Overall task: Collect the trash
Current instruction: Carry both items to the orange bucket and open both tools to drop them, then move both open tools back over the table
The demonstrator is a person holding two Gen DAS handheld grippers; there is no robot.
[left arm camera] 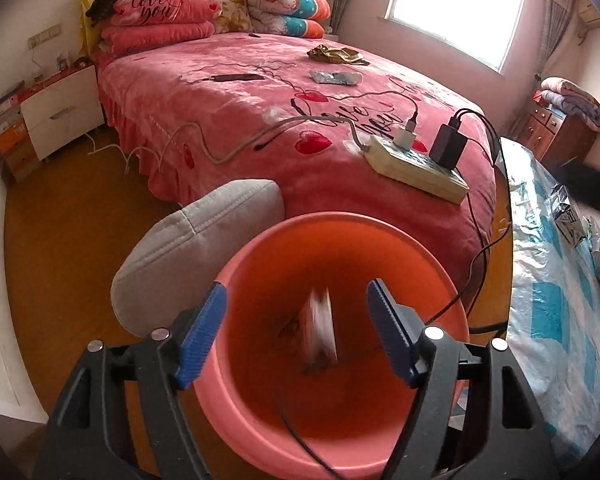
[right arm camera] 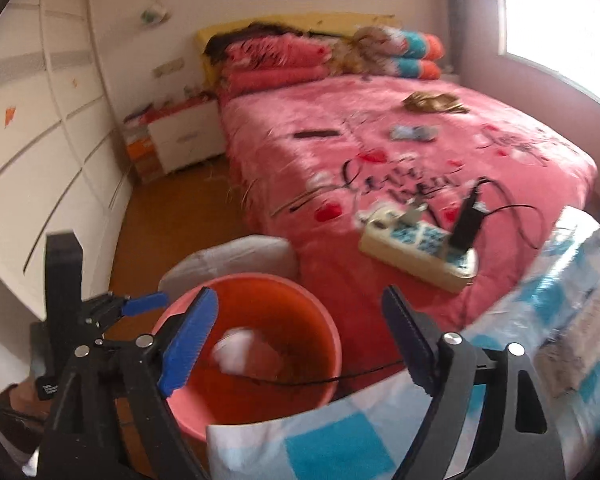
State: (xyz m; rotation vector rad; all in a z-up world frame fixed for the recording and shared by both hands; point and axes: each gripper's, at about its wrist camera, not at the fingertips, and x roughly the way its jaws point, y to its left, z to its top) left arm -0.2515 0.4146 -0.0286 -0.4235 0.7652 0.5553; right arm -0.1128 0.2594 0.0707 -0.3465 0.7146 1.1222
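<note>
Where wooden floor point(left arm camera: 68, 240) meets the pink bed point(left arm camera: 260, 92), one pink bin point(left arm camera: 260, 432) (blurred scrap point(left arm camera: 320, 332) inside) sits; above it, left gripper point(left arm camera: 296, 336) and right gripper point(right arm camera: 300, 340), both jaws apart, empty.

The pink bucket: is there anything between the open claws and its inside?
Nothing visible blocks it. The left claw and right claw are open above the pink bucket, and blurred white trash is already inside.

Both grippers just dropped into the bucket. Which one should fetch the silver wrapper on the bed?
Probably right. The right gripper is open, empty and nearer the bed, while the left gripper hangs over the pink bucket. The silver wrapper lies mid-bed.
</note>
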